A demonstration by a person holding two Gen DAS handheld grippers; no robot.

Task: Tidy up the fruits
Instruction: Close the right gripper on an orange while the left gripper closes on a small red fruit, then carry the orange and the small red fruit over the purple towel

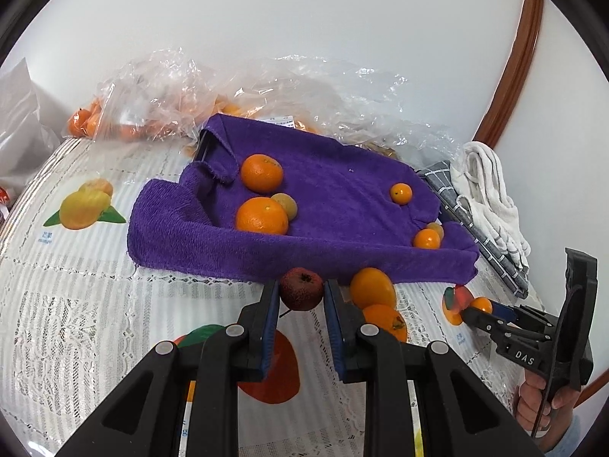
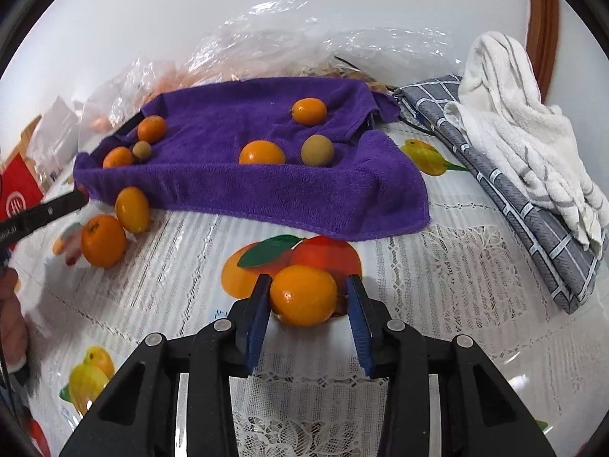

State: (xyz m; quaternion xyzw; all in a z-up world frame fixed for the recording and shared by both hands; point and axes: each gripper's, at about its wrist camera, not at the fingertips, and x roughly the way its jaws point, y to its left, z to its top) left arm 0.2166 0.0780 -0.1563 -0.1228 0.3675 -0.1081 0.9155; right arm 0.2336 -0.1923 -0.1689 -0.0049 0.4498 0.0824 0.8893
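Observation:
A purple towel (image 1: pixel 342 198) lines a shallow tray and holds several oranges (image 1: pixel 262 173) and small yellowish fruits (image 1: pixel 284 203). My left gripper (image 1: pixel 300 291) is shut on a dark red fruit (image 1: pixel 301 288) just in front of the towel. Two oranges (image 1: pixel 373 287) lie on the table to its right. My right gripper (image 2: pixel 304 297) stands around a small orange (image 2: pixel 303 295); the left pad touches it, the right pad stands slightly off. The right gripper also shows in the left wrist view (image 1: pixel 481 308). The towel (image 2: pixel 266 175) and the two loose oranges (image 2: pixel 131 209) show in the right wrist view.
The table carries a lace cloth with fruit prints (image 2: pixel 297 255). Clear plastic bags with oranges (image 1: pixel 152 103) lie behind the tray. A grey checked cloth (image 2: pixel 525 205) and a white towel (image 2: pixel 525 141) lie at the right. A red box (image 2: pixel 19 190) stands at the far left.

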